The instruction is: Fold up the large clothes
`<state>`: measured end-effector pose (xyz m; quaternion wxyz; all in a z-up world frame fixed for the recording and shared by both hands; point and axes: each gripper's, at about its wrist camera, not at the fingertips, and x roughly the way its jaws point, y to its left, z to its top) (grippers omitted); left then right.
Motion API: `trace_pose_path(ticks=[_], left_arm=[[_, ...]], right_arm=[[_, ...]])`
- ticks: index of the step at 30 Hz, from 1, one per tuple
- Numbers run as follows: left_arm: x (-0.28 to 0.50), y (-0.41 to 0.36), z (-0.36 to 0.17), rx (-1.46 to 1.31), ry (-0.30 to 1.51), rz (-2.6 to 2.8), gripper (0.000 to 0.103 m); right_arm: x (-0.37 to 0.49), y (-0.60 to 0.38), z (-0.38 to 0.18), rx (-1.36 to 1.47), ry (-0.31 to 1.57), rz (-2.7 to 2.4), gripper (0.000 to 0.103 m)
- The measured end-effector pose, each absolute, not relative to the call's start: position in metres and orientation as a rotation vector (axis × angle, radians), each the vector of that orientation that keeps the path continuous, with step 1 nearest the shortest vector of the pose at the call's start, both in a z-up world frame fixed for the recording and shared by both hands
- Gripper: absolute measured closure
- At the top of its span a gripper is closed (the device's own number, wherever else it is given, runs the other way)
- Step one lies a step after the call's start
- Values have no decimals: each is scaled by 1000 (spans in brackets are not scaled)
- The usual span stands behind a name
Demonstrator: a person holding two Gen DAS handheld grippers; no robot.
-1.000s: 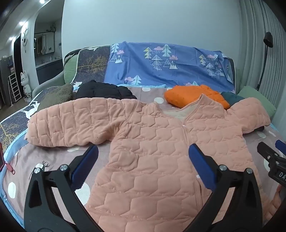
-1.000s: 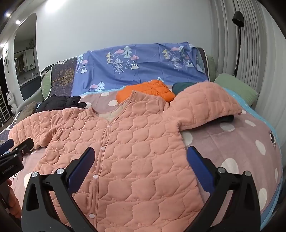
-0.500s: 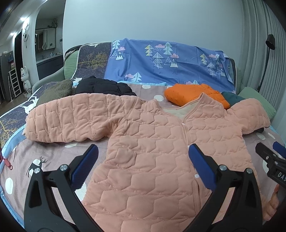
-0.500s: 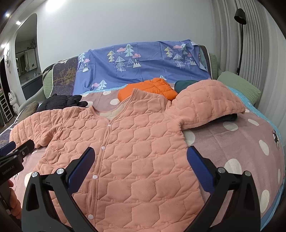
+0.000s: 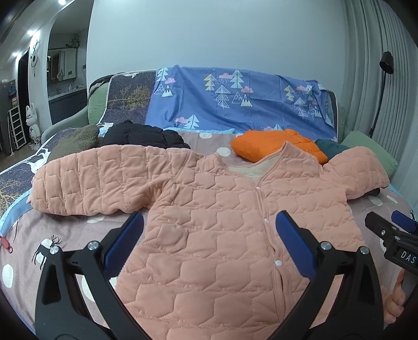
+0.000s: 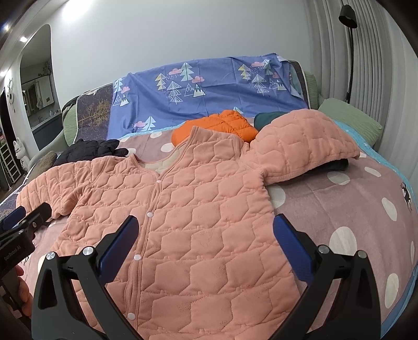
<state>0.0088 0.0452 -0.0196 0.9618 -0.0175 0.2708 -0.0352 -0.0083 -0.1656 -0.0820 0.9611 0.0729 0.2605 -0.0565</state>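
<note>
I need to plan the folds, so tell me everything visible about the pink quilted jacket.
The pink quilted jacket lies flat, front up, on the dotted bedspread. It looks soft and padded, with a snapped-shut front, V neckline and pale lining. Both sleeves spread outward; one rests on a dark garment, and the collar partly hides an orange jacket. Neither tool grips it.

A bed carries a mauve blanket with white dots and deer. A blue sheet with tree prints hangs behind it. An orange puffer jacket and a black jacket lie near this sheet. A green pillow lies at right, below a black floor lamp. A white cat figurine stands far left.
</note>
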Motion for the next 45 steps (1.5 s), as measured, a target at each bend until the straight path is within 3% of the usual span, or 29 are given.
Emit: trace_pose_path(ticks=[45], left_arm=[[7,47,-31,37,585,-38,2]], right_arm=[[-9,-151,-85,101,544,-105,1]])
